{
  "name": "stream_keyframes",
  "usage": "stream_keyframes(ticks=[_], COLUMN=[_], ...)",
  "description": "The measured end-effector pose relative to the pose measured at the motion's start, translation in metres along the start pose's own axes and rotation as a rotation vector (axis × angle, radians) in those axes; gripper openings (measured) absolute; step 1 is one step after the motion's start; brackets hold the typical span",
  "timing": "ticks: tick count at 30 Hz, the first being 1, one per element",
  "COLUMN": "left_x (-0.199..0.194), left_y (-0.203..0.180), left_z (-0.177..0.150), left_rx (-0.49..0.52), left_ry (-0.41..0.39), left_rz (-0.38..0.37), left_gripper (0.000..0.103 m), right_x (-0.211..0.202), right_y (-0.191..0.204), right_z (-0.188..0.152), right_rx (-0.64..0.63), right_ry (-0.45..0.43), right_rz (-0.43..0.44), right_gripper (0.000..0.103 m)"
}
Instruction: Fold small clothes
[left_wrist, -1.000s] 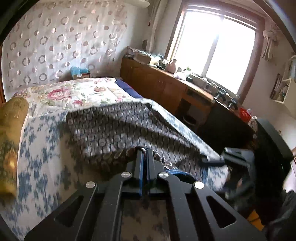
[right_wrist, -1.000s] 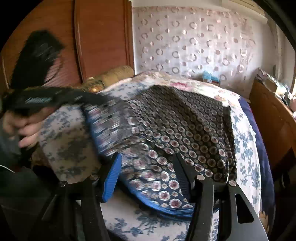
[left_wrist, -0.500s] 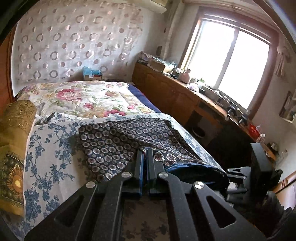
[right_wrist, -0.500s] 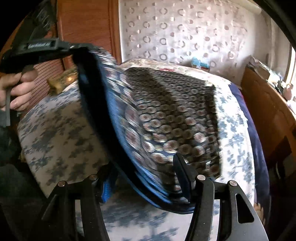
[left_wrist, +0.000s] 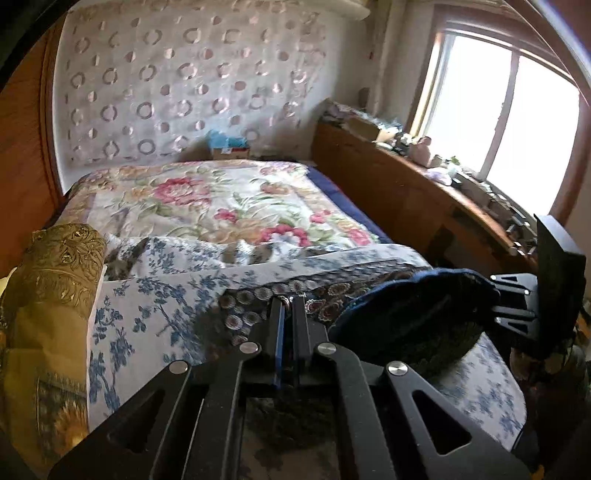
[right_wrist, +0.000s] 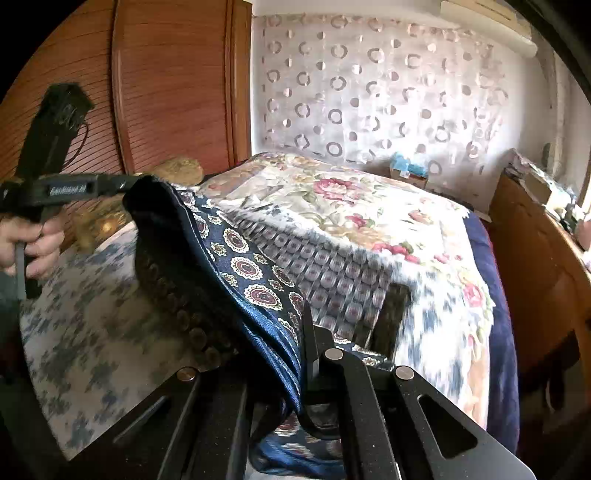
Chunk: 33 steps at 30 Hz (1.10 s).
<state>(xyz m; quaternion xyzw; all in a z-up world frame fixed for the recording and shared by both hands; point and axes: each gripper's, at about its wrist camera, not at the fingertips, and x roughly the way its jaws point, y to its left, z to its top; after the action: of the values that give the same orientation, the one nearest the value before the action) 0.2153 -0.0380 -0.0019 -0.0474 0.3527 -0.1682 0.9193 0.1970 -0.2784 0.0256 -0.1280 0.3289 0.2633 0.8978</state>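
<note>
A dark blue garment with round medallion print is held up between both grippers over the bed. My left gripper is shut on its edge; it also shows in the right wrist view, pinching a corner at the upper left. My right gripper is shut on the near blue-trimmed edge; it shows at the right of the left wrist view. The cloth hangs in a fold between them, its far part trailing on the bed.
The bed has a blue-and-white floral sheet in front and a pink floral quilt behind. A golden pillow lies at the left. A wooden dresser with clutter runs along the right under the window. A wooden wardrobe stands at the left.
Both grippers have lifted the garment off the bed and drawn it toward the near edge. The right gripper, open before, has shut on the cloth's edge.
</note>
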Motion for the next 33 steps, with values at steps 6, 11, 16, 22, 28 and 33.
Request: stream_keyframes(ticks=[6, 11, 16, 22, 28, 33], left_x=[0.032, 0.039, 0.033, 0.050, 0.087, 0.107], left_y=[0.016, 0.021, 0.018, 0.025, 0.043, 0.055], left_z=[0.000, -0.001, 0.003, -0.002, -0.007, -0.007], left_rx=[0.000, 0.017, 0.062, 0.072, 0.040, -0.010], left_ry=[0.056, 0.078, 0.045, 0.092, 0.177, 0.216], left_rz=[0.026, 0.029, 0.038, 0.042, 0.071, 0.057], left_gripper=[0.003, 0.024, 0.051, 0.060, 0.060, 0.060], right_x=[0.070, 0.102, 0.115, 0.099, 0.055, 0.067], right_y=[-0.020, -0.026, -0.028, -0.033, -0.030, -0.037], right_z=[0.023, 0.035, 0.044, 0.059, 0.038, 0.003], right_rx=[-0.005, -0.003, 0.014, 0.063, 0.119, 0.206], right_ry=[0.095, 0.137, 0.145, 0.098, 0.063, 0.149], right_rz=[0.015, 0.029, -0.014, -0.132, -0.196, -0.201], right_gripper=[0.003, 0.003, 0.025, 0.052, 0.067, 0.068])
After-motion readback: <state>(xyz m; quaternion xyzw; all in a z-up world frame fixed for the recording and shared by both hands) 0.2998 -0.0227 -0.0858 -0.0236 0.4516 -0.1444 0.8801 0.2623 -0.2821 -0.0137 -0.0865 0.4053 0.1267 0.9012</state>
